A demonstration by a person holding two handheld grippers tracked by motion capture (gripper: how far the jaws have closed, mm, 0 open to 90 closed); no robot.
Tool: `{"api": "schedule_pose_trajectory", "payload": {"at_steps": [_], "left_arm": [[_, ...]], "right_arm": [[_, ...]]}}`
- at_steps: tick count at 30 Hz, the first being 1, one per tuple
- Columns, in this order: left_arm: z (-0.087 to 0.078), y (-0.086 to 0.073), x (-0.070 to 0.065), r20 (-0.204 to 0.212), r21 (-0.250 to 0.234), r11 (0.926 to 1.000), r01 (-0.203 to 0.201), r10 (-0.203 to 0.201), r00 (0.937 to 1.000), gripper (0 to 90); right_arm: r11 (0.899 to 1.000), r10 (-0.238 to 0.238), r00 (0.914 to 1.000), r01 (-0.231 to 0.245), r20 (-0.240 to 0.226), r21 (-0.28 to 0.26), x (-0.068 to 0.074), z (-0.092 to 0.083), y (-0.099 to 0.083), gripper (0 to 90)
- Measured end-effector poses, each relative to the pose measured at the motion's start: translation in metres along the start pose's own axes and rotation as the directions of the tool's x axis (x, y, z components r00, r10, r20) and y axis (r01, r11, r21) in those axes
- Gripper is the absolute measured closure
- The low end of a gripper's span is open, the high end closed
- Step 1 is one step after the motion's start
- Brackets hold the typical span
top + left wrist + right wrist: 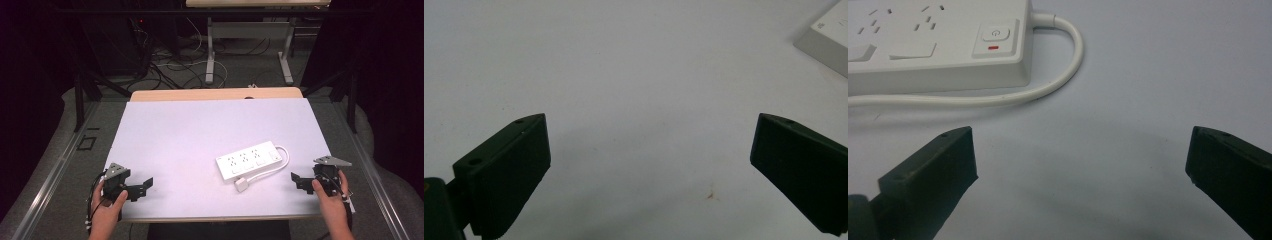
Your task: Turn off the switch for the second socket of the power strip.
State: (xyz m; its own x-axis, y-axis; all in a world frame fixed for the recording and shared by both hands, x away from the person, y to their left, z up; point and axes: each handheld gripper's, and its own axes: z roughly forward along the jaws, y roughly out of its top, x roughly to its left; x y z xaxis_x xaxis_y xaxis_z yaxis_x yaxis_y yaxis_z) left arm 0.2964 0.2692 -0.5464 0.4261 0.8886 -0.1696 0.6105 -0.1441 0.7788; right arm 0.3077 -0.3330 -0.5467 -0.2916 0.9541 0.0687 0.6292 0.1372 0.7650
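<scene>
A white power strip point(248, 160) lies on the white table sheet point(200, 135), right of the middle; its white cable point(280, 165) loops round its right end to a white plug point(242, 185) in front of it. In the right gripper view the strip's switch end point(948, 45) and its cable point(1068, 75) lie beyond the wide-apart jaws. My left gripper point(145, 186) is open near the front left edge, nothing between its jaws. My right gripper point(296, 180) is open at the front right, a short way right of the plug. One corner of the strip point(829, 42) shows in the left gripper view.
A hand holds each gripper at the table's front edge. Beyond the far edge, another table's legs point(210, 55) and loose cables point(170, 65) stand on the floor. Dark curtains hang at both sides.
</scene>
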Motion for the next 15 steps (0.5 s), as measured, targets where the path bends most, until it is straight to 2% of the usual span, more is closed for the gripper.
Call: {"api": "schedule_pose_trajectory", "payload": {"at_steps": [15], "left_arm": [[-0.0005, -0.0001, 0.0007, 0.000, -0.002, 1.0000, 0.002, -0.002, 1.0000, 2.8]], "right_arm": [[1.000, 0.008, 0.9999, -0.008, -0.006, 0.019, -0.0006, 0.0023, -0.0015, 0.0]]}}
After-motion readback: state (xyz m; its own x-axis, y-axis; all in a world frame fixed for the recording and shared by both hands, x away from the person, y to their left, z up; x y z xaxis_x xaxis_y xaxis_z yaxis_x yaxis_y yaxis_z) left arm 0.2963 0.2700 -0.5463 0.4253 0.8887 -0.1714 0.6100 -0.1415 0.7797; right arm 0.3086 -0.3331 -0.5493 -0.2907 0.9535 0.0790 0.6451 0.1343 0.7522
